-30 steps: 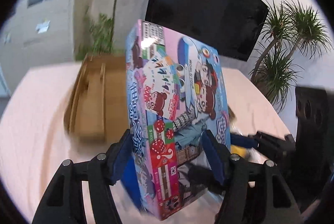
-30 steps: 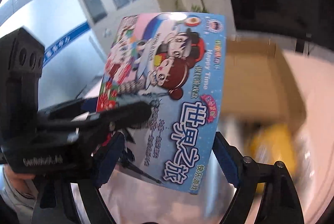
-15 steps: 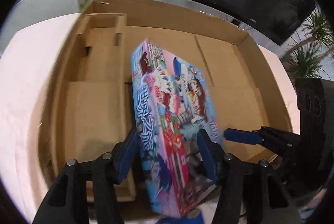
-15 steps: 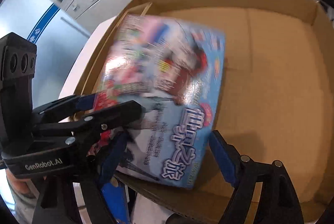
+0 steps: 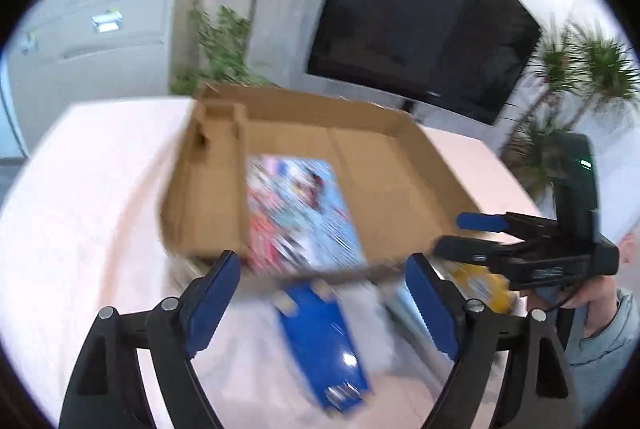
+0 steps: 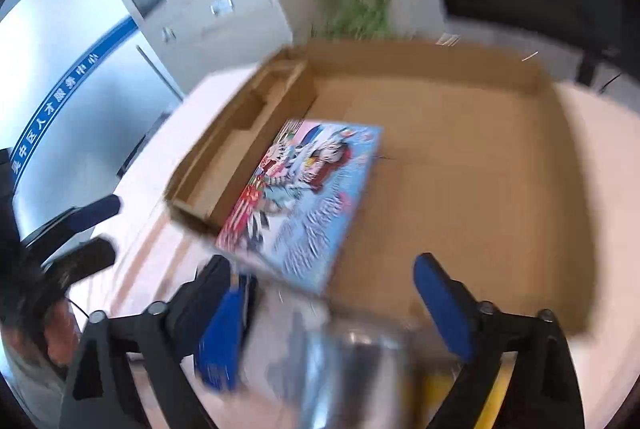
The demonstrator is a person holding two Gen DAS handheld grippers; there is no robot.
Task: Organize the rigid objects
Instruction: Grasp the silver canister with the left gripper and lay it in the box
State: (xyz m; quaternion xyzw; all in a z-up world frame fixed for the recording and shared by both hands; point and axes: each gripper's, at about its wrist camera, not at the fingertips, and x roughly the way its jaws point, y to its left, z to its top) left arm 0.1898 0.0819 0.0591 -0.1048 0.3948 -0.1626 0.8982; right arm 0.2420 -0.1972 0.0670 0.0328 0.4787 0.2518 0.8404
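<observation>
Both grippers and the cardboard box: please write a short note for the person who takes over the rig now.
Left gripper: jaws opening, nothing between them.
Right gripper: jaws opening, nothing between them.
Done: the colourful flat game box lies flat inside the shallow brown cardboard box, beside its left divider.
Left: the blue rectangular box, a yellow item and a blurred silver object wait on the table in front of the box.

We are looking at an office: grey cabinets (image 6: 224,9) at eleven o'clock, a large dark screen (image 5: 416,29) at one o'clock, potted plants (image 5: 576,77).
</observation>
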